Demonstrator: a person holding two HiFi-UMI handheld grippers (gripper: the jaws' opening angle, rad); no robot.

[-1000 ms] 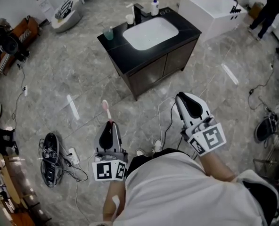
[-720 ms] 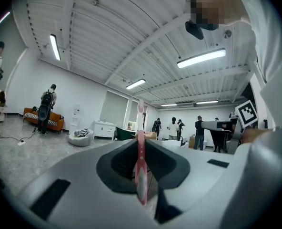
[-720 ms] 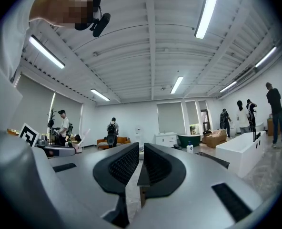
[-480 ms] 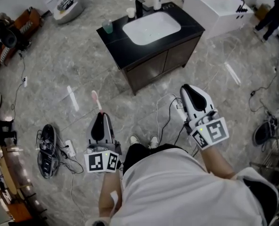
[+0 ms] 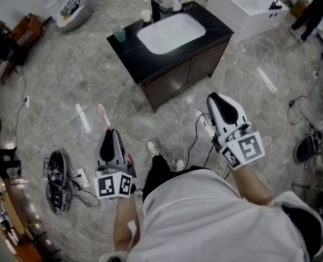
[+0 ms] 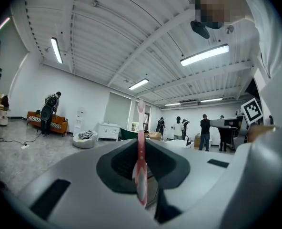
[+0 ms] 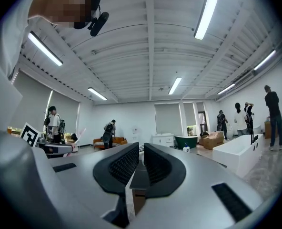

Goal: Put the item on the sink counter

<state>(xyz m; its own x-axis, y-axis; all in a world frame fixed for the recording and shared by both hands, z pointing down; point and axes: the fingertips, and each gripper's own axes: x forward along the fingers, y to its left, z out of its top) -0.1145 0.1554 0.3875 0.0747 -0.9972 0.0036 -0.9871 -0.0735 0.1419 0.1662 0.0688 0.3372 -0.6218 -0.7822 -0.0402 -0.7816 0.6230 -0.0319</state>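
Observation:
A pink toothbrush (image 5: 101, 113) sticks out forward from my left gripper (image 5: 111, 132), which is shut on its handle. In the left gripper view the toothbrush (image 6: 140, 142) stands upright between the jaws, its head up. My right gripper (image 5: 216, 98) is held level at the right, shut with nothing in it; in the right gripper view the ribbed pads (image 7: 124, 163) nearly meet. The black sink counter (image 5: 130, 53) with its white basin (image 5: 171, 33) stands ahead on the floor, well apart from both grippers.
On the counter stand a teal cup (image 5: 119, 34), a white cup (image 5: 145, 16), a black faucet (image 5: 156, 7) and a soap bottle (image 5: 177, 0). A white bathtub (image 5: 249, 7) is beyond it. A shoe (image 5: 56, 182) and cables (image 5: 191, 130) lie on the floor.
The person has walked on toward the vanity; one foot has stepped forward. My left gripper with the toothbrush has drifted left in the head view. Both grips are unchanged.

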